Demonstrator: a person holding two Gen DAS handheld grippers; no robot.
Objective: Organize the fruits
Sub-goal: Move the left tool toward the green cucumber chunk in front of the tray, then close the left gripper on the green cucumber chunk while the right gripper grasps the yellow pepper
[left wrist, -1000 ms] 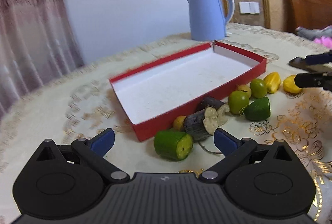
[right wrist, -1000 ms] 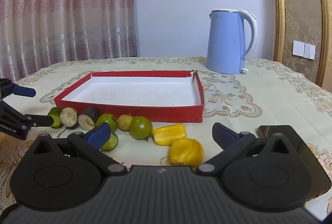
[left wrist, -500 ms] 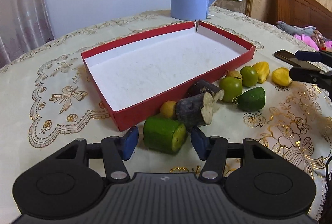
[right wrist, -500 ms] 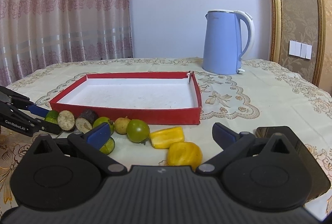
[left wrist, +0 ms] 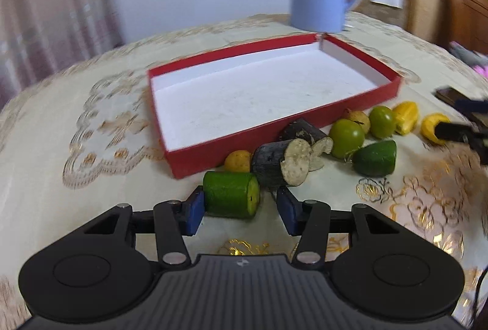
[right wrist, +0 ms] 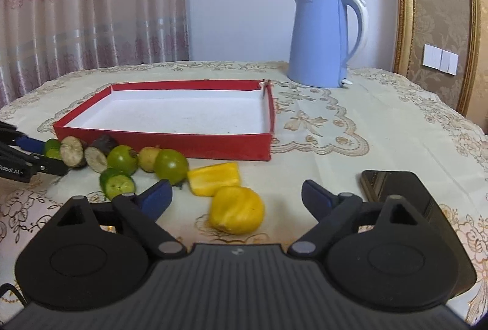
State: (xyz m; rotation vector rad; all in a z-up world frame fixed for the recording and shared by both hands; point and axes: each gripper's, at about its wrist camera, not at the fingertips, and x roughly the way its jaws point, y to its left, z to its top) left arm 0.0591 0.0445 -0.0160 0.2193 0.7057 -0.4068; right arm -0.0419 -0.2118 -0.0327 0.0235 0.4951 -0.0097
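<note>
A red tray [left wrist: 360, 101] with a white floor lies empty on the table; it also shows in the right wrist view [right wrist: 164, 143]. A row of fruit pieces lies along its near wall. My left gripper [left wrist: 241, 209] is open around a green cylinder piece [left wrist: 230, 194]; the left pad touches it, the right pad stands apart. Beside it are a dark cut piece [left wrist: 282, 162] and a small yellow fruit [left wrist: 238, 160]. My right gripper [right wrist: 236, 195] is open around a yellow fruit piece [right wrist: 236, 209], not touching. A second yellow piece [right wrist: 213, 179] lies behind it.
A blue kettle [right wrist: 323, 37] stands behind the tray. A black phone [right wrist: 393, 186] lies right of my right gripper. Green round fruits [right wrist: 170, 166] and a cut green piece [right wrist: 117, 183] lie in the row. The cloth-covered table [right wrist: 381, 122] extends to the right.
My left gripper has moved forward onto the green cylinder piece and its jaws have narrowed. My right gripper has moved closer to the yellow piece.
</note>
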